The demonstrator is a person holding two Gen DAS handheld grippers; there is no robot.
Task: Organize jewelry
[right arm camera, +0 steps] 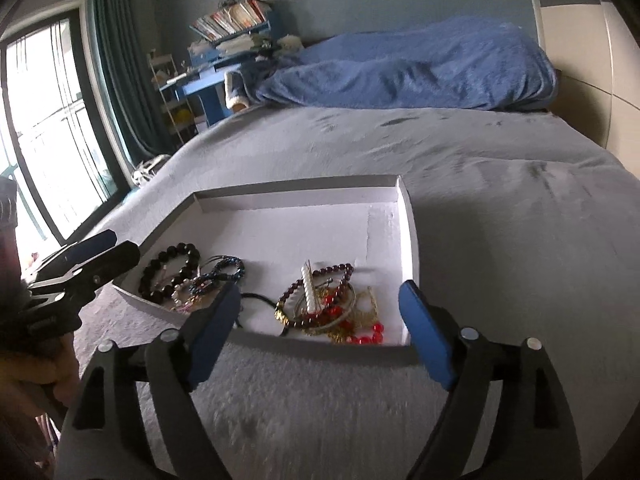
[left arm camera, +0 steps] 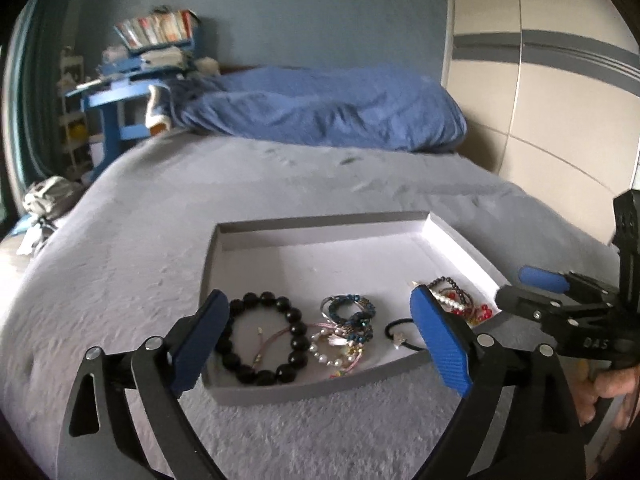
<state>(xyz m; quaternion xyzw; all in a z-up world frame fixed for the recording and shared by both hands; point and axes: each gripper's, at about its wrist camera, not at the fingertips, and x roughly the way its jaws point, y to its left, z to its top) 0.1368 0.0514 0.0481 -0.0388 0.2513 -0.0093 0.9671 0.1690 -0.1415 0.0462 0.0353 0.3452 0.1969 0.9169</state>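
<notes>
Bed (right arm camera: 480, 208), grey fleece cover, carries everything. Blue duvet (right arm camera: 420, 68) bunched at far end, well beyond tray.

Tray (left arm camera: 320, 232): shallow, white inside, grey walls, flat on bed; landmark for the rest.

L gripper (left arm camera: 320, 336) at tray's near-left corner, jaws released, spread wide, nothing between pads; left pad outside tray's left wall, right pad over tray interior.

R gripper (right arm camera: 320, 328) at tray's near-right corner, jaws released, wide, nothing gripped; right pad just outside near-right corner.

Jewelry all inside tray, along near wall:
- black bead bracelet (left arm camera: 262, 342), near-left corner, pink cord lying in its ring.
- blue bead bracelets (left arm camera: 352, 314), just right of black one, pearl/pink pieces tangled below.
- dark red bead strand (right arm camera: 320, 284), near-right part, piled w/ gold chain + red beads.
- pearl clip (right arm camera: 308, 288) atop that pile.
- black hair tie (left arm camera: 400, 334), tray centre-near.

Far half of tray bare.
</notes>
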